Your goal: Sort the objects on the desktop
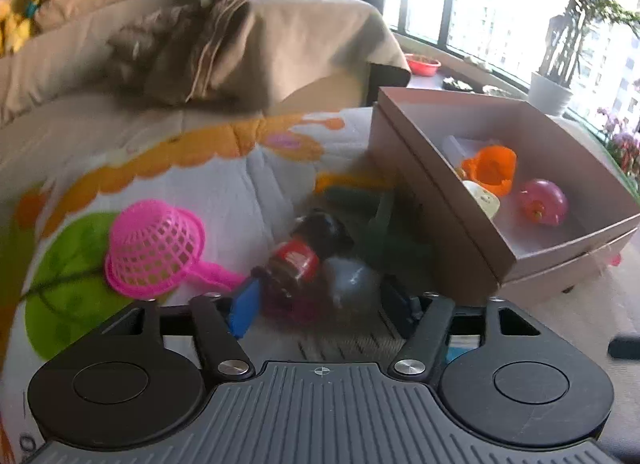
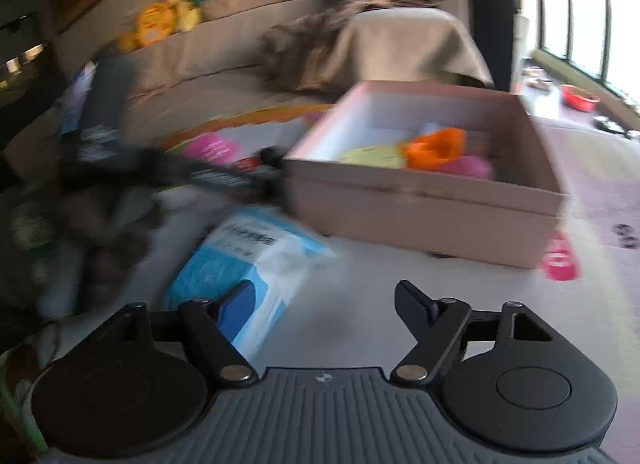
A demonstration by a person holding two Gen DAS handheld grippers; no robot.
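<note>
left hand-held gripper [image 1: 320,304] wide around bottle [image 1: 298,260] | right hand-held gripper [image 2: 324,304] wide, beside pack [image 2: 248,260] | box [image 2: 424,199] ahead

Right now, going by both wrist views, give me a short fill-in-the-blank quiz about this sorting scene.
1. The orange cup lies inside the ____.
2. The mesh basket on the mat is coloured ____.
3. The right gripper has its jaws ____ and holds nothing.
4. The bottle near the left gripper has a ____ label.

Missing words: box; pink; open; red
</note>
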